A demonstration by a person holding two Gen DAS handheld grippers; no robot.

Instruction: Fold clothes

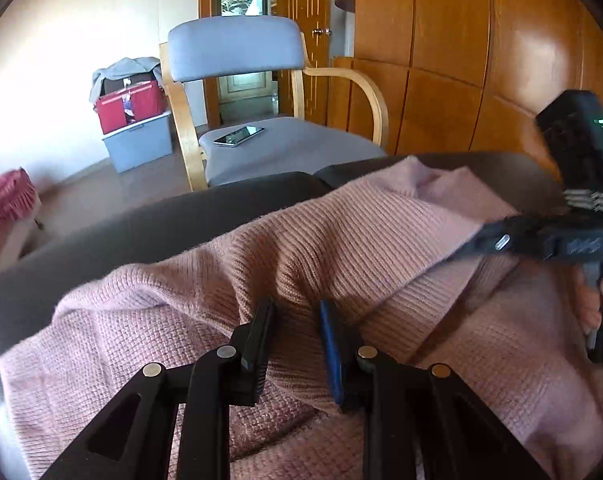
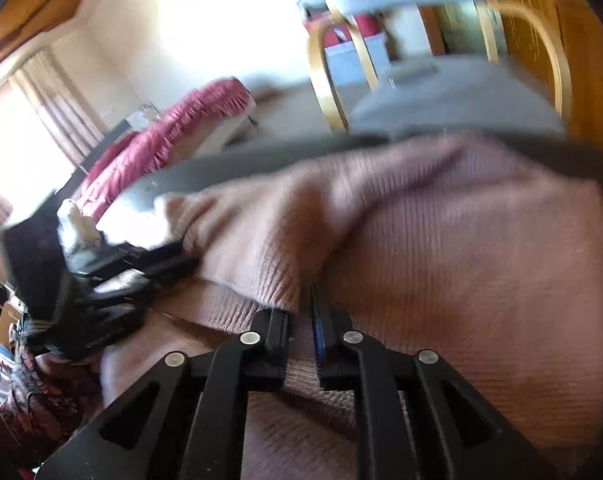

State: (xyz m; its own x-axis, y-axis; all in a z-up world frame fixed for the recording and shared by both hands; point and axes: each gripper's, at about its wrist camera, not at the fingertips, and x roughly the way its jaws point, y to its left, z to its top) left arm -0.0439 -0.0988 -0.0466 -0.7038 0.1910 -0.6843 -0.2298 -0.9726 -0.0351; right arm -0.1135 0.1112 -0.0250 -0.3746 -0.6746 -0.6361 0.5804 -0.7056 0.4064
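A pink knitted sweater (image 1: 341, 240) lies rumpled on a dark grey surface (image 1: 101, 248). My left gripper (image 1: 297, 320) sits low over it with its jaws a little apart; a raised fold of the knit runs up between the fingers, and the pads do not pinch it. My right gripper (image 2: 300, 304) has only a narrow gap between its jaws, with the sweater's (image 2: 441, 240) ribbed hem just at the tips; the view is blurred. Each gripper shows in the other's view: the right gripper (image 1: 467, 246) lies on the sweater's right side, the left gripper (image 2: 189, 258) on its left.
A grey-cushioned wooden armchair (image 1: 261, 148) stands just beyond the surface with a phone (image 1: 239, 135) on its seat. Wooden wardrobe doors (image 1: 461, 60) fill the right. A red bag on a grey box (image 1: 135, 120) stands by the wall. A red-covered bed (image 2: 169, 136) lies left.
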